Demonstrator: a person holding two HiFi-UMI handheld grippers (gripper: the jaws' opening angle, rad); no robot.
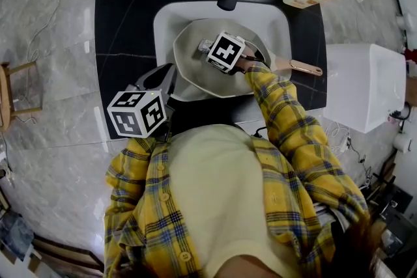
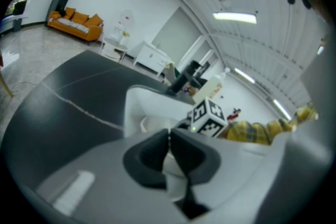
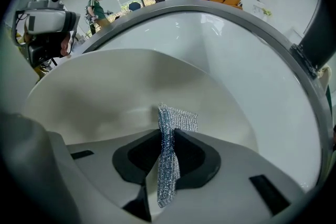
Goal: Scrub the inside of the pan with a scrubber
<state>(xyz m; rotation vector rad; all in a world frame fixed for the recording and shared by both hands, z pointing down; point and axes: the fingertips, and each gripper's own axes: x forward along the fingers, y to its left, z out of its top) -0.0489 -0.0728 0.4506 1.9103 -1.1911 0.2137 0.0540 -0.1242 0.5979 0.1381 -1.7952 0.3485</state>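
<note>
Right tool is clamped on the scrubber, loose end poking down at the pan floor so it can rub. The pan sits in the sink, mid-bench. Left tool is pinched together, I think on the pan's near rim, to stop it sliding.

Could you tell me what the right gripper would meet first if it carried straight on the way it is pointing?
The pan's pale inner surface. The scrubber clamped in the right gripper sticks out past the jaws, so it would touch first; depth is hard to judge.
</note>
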